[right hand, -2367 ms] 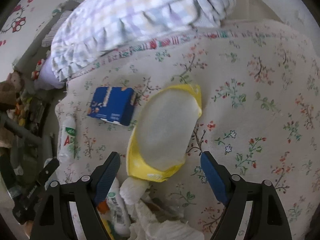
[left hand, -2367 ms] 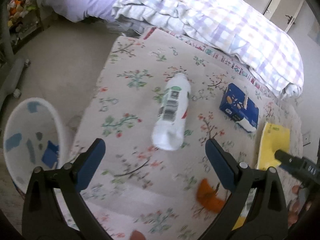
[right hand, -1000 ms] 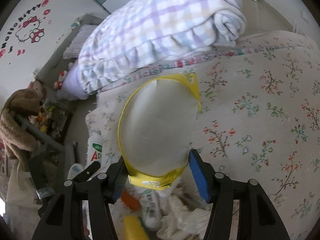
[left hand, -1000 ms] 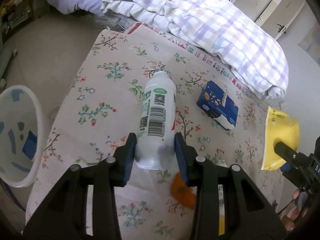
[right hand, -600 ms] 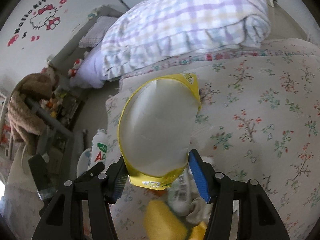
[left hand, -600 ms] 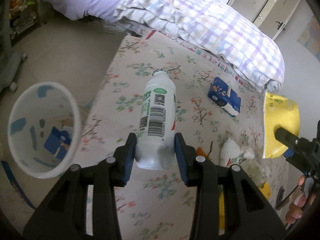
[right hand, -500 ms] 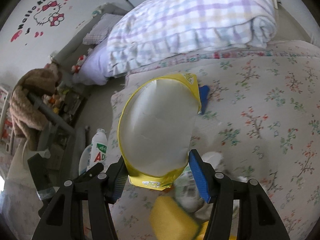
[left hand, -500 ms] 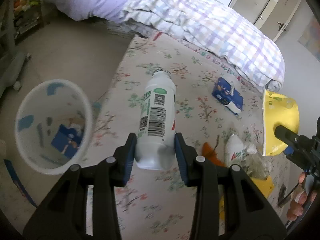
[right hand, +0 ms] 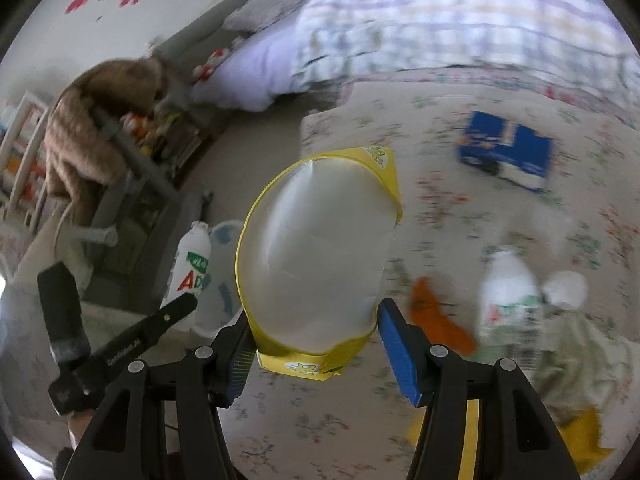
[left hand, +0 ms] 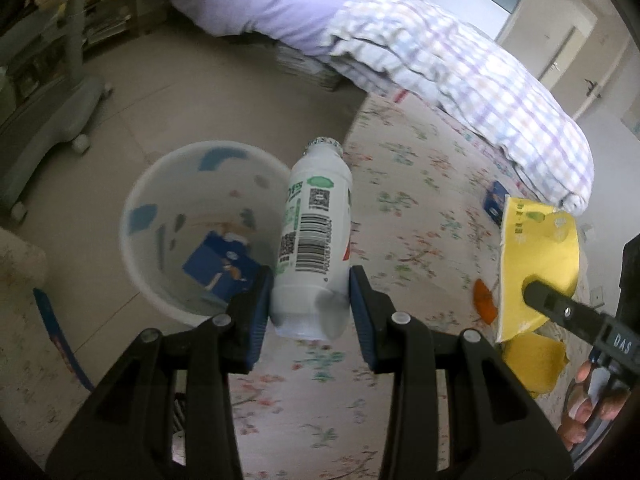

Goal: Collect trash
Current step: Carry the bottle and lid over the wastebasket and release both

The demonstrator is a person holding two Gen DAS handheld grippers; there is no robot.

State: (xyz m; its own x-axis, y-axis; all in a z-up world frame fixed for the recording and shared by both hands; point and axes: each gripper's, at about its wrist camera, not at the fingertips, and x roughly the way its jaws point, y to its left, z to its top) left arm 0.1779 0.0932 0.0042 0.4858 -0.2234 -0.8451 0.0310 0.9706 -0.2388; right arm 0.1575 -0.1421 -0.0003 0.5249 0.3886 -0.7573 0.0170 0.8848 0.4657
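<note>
My left gripper (left hand: 311, 300) is shut on a white plastic bottle (left hand: 314, 232) with a barcode label, held in the air at the right rim of a white trash bin (left hand: 160, 216) on the floor. A blue carton (left hand: 220, 270) lies inside the bin. My right gripper (right hand: 316, 340) is shut on a yellow snack bag (right hand: 320, 256) with a silver inside, held above the floral bed cover. That bag also shows at the right of the left wrist view (left hand: 536, 264). The held bottle (right hand: 192, 268) and the bin (right hand: 222, 276) show in the right wrist view.
On the floral bed cover (left hand: 420, 220) lie a blue carton (right hand: 506, 150), a second white bottle (right hand: 510, 296), an orange scrap (right hand: 436, 314), crumpled paper (right hand: 580, 340) and yellow wrappers (left hand: 532, 362). A folded checked quilt (left hand: 460, 68) lies at the back. A grey chair base (left hand: 44, 120) stands on the floor.
My left gripper closed on the bottle, lifted it and carried it left to the bin's rim. My right gripper closed on the yellow bag, lifted it and swung left.
</note>
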